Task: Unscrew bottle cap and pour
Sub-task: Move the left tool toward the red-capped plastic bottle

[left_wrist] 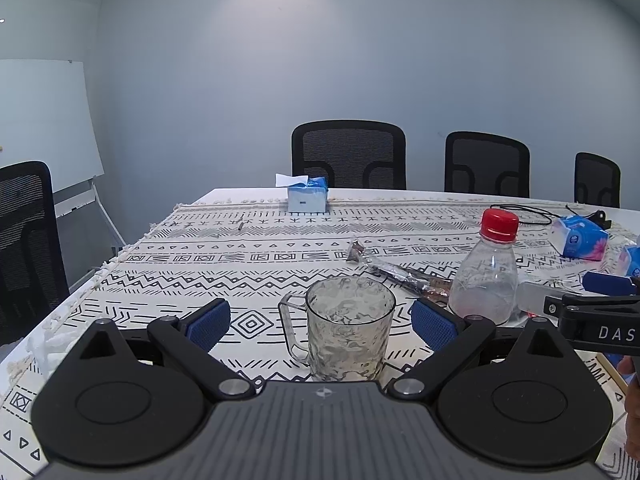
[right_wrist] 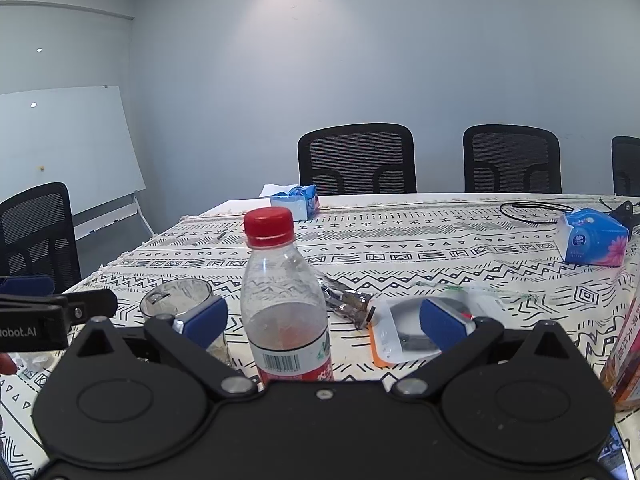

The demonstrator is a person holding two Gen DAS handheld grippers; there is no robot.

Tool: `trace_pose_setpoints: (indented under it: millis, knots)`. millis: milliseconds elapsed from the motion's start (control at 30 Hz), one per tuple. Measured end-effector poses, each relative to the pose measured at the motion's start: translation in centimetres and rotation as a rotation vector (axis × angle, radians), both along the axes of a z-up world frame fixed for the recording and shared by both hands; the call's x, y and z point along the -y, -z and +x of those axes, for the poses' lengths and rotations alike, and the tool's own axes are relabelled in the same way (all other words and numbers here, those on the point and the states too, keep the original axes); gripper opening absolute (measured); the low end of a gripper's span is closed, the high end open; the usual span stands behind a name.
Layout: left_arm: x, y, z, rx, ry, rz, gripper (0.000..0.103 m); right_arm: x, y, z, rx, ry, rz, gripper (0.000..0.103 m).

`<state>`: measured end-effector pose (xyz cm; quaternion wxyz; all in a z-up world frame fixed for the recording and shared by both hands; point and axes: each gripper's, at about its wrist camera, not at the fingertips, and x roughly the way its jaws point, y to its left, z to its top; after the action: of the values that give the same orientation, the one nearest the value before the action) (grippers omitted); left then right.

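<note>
A clear plastic bottle (right_wrist: 286,308) with a red cap (right_wrist: 269,226) stands upright on the patterned tablecloth, with a little liquid at its bottom. My right gripper (right_wrist: 324,322) is open, its blue pads (right_wrist: 208,322) on either side of the bottle and apart from it. A textured glass mug (left_wrist: 350,338) stands between the open blue pads (left_wrist: 434,324) of my left gripper (left_wrist: 322,324), untouched. In the left wrist view the bottle (left_wrist: 486,280) is right of the mug, and the right gripper (left_wrist: 596,312) shows at the right edge.
A foil snack wrapper (left_wrist: 396,272) lies behind the mug. An orange-backed plastic package (right_wrist: 404,336) lies right of the bottle. Tissue packs (right_wrist: 594,238) and a tissue box (left_wrist: 306,196) sit farther back, a black cable (right_wrist: 532,210) too. Another bottle (right_wrist: 626,356) stands at the right edge. Office chairs (left_wrist: 348,156) line the table.
</note>
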<state>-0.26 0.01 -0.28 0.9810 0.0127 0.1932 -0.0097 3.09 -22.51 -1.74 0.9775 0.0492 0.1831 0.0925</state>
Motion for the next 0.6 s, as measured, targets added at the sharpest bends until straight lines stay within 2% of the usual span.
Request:
trace_pose_setpoints:
  millis: [600]
  knots:
    - [0.06, 0.06, 0.12, -0.002, 0.004, -0.003, 0.098, -0.72, -0.03, 0.71, -0.022, 0.006, -0.014, 0.103]
